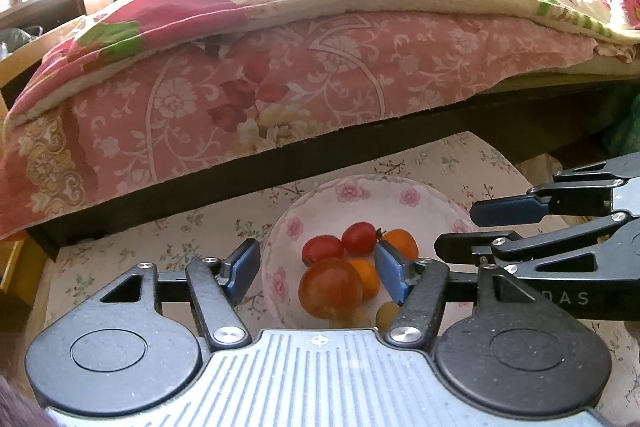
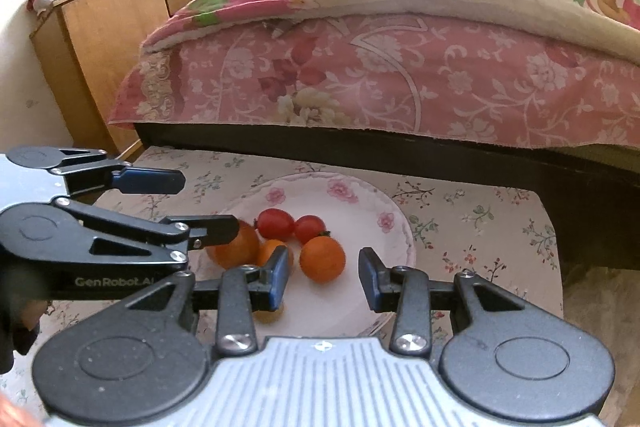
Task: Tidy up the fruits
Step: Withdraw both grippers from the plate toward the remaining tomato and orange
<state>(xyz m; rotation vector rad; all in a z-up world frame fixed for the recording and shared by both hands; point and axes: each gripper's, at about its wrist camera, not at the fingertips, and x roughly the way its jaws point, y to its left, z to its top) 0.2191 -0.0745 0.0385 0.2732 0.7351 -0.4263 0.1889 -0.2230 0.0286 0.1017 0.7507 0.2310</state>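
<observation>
On the worktop: a low surface (image 2: 480,223) draped in pale cloth printed with small floral sprigs, set just in front of a bed.
Plate: round, glossy white ceramic with a scalloped rim and pink rose decals (image 1: 408,197) (image 2: 340,191); it rests flat on the cloth.
Fruits: all lie on the plate, clustered toward 9 o'clock of its centre in the right wrist view.
Large tomato: smooth, round, red-orange skin with a sheen (image 1: 330,287) (image 2: 236,247); the biggest of the group.
Red cherry tomatoes: two small glossy ovals, side by side and touching (image 1: 322,249) (image 1: 359,238) (image 2: 275,223) (image 2: 309,228); at 12 o'clock of the cluster.
Orange tomato: round, matte orange (image 1: 400,245) (image 2: 322,259); a dark calyx shows at its top.
Small orange fruit: partly hidden behind a claw finger (image 1: 366,277) (image 2: 269,251).
Pale yellowish fruit: small, round, at the near rim (image 1: 387,315); mostly hidden in the right wrist view.
Left claw: black linkage arms, blue rubbery pads (image 1: 318,269) (image 2: 206,205); fingers spread wide apart, flanking the large tomato without gripping it.
Right claw: same build (image 2: 324,277) (image 1: 456,229); fingers parted, hovering over the near half of the plate, holding nothing.
Writing: "GenRobot.AI" in pale letters on the left claw's body, right wrist view; "DAS" legible on the right claw's body, left wrist view.
Bed: dark frame (image 2: 360,151), pink floral sheet hanging over its edge.
Cabinet: light brown wood-grain panels (image 2: 100,27) at 10 o'clock, right wrist view.
</observation>
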